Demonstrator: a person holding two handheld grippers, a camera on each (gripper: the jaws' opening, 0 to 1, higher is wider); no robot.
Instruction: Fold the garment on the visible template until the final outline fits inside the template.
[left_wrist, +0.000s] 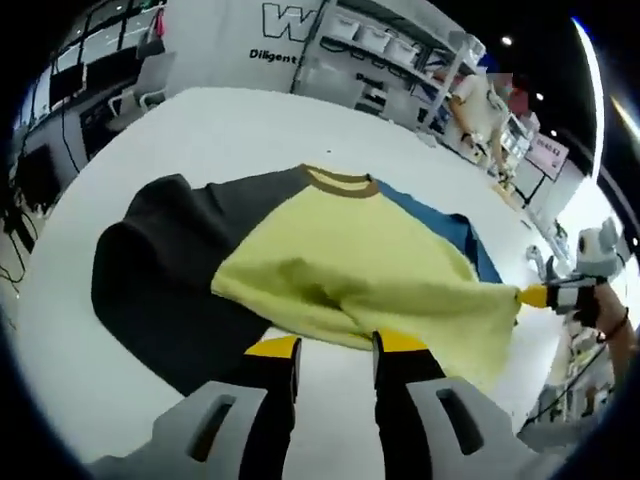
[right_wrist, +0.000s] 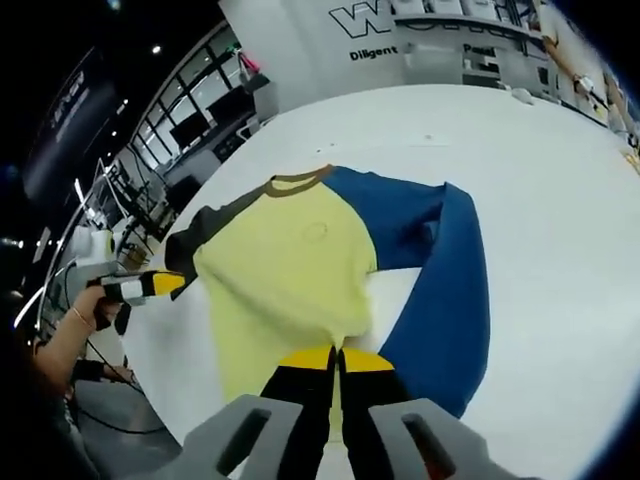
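Note:
A shirt with a yellow body, brown collar, one dark grey sleeve and one blue sleeve lies on the white table. My right gripper is shut on the yellow hem near the blue sleeve; in the left gripper view it pulls a hem corner out to the right. My left gripper stands open, its jaws apart at the hem's near edge. In the right gripper view it sits at the shirt's dark-sleeve side, held by a hand.
Shelving and a wall with lettering stand beyond the table's far edge, and a person is at the shelves. Bare white table surrounds the shirt. Desks and monitors line one side.

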